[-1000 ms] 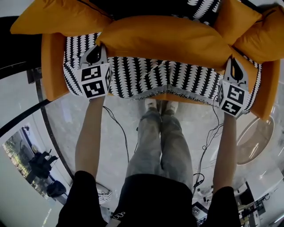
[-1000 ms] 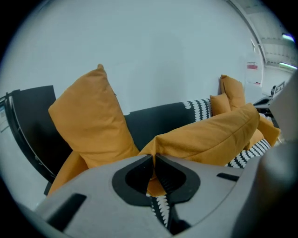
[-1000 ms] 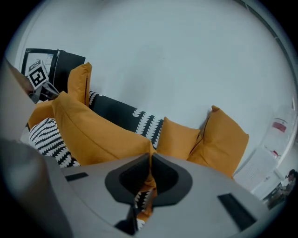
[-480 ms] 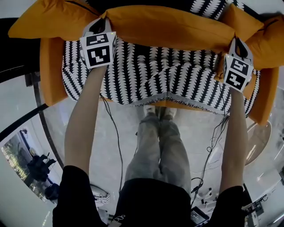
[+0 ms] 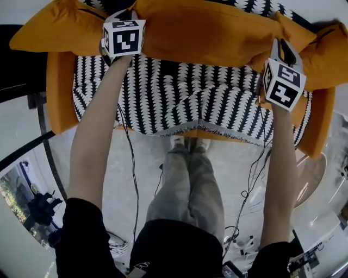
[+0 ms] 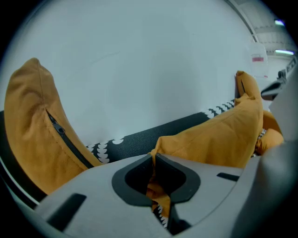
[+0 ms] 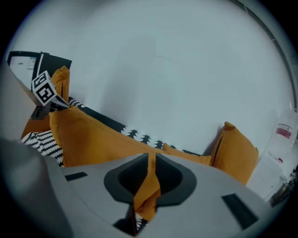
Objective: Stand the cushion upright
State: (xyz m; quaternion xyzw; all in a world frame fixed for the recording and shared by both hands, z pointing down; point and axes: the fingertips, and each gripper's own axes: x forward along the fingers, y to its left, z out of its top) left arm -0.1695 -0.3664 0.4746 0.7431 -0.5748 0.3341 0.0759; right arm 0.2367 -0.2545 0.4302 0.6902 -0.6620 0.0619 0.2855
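Top of the frame: cushion (image 5: 206, 32) pinched at both ends
Left claw (image 6: 153, 160) and right claw (image 7: 149, 160) each clamp a corner, probably to tip it up evenly on the sofa (image 5: 58, 92).

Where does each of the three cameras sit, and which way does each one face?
Head view: on the person's head, facing steeply down onto the black-and-white patterned sofa cover; both forearms, legs, left gripper and right gripper show.
Left gripper view: on the left gripper, facing along its jaws, shut on the long orange fabric cushion, toward a pale wall; only its jaws show.
Right gripper view: on the right gripper, jaws shut on that cushion; the left gripper's marker cube shows at left.
Shared: all views show cushion and cover.
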